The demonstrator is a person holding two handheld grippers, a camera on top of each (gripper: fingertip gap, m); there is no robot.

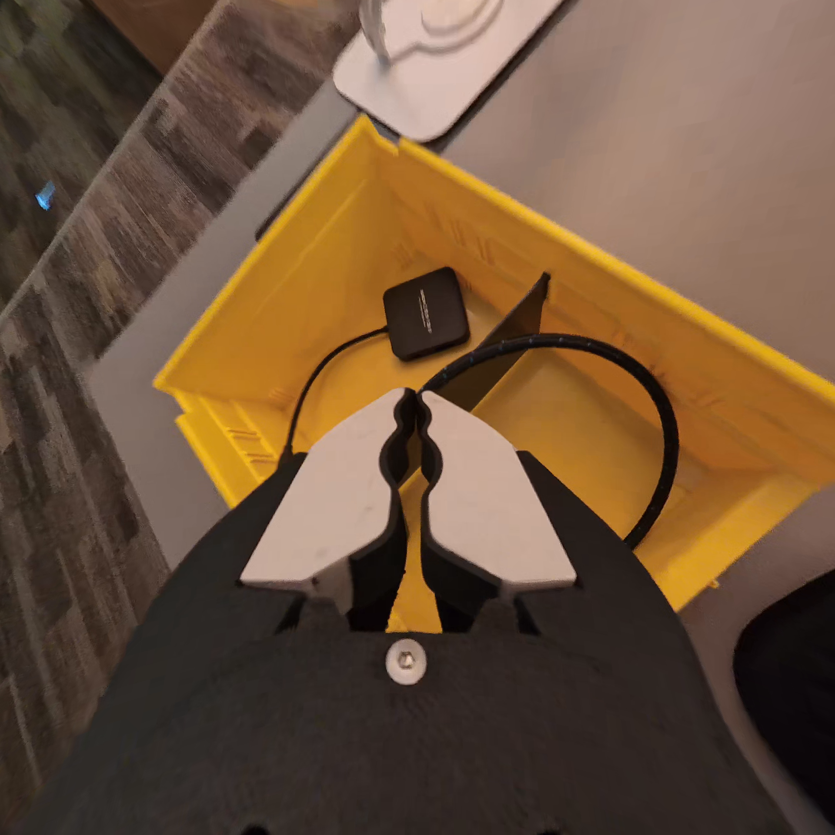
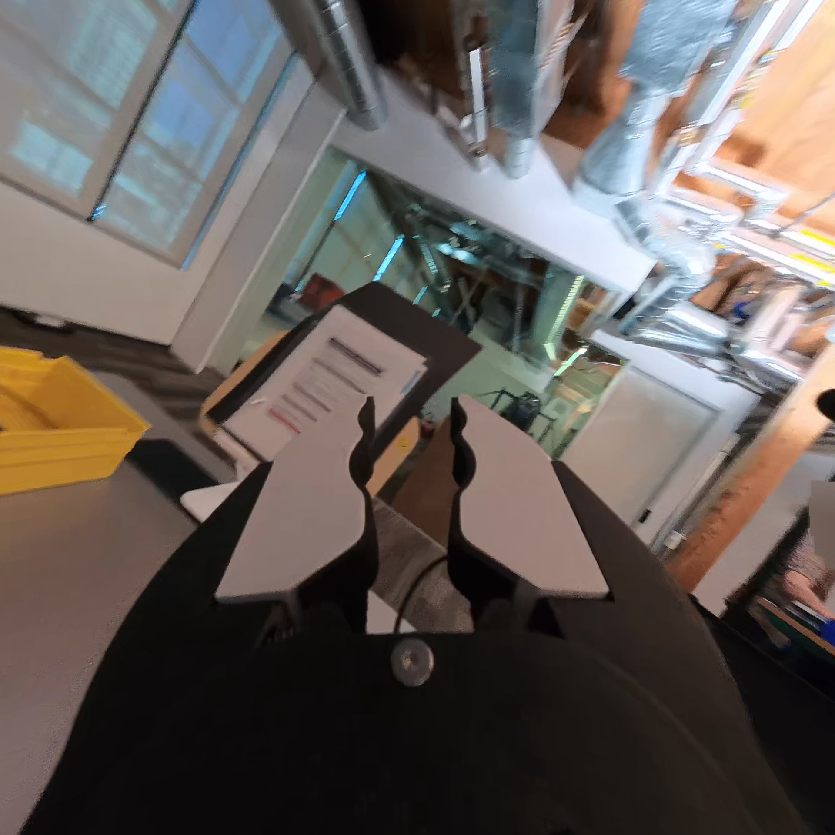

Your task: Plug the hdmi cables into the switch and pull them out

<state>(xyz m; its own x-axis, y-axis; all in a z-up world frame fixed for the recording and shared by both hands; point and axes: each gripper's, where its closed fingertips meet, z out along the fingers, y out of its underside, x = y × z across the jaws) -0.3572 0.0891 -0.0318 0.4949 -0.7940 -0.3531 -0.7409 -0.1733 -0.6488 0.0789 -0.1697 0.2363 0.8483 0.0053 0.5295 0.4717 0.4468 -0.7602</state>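
In the left wrist view a yellow bin (image 1: 587, 289) stands on a grey table. In it lies the small black square switch (image 1: 424, 311), with a thin black lead (image 1: 316, 375) curving from it toward me. A black divider (image 1: 519, 325) stands in the bin. My left gripper (image 1: 415, 394) is shut above the bin, its tips pinching a thick braided black HDMI cable (image 1: 668, 433) that arcs right and down behind the right finger. The cable's plug is hidden. My right gripper (image 2: 412, 406) is open and empty, raised above the table and pointing into the room.
A white monitor stand base (image 1: 433, 90) sits just beyond the bin. The table edge and carpet floor (image 1: 90, 316) lie to the left. A dark object (image 1: 790, 677) is at lower right. In the right wrist view: the bin (image 2: 58, 433), a monitor (image 2: 343, 384), a person (image 2: 809, 565).
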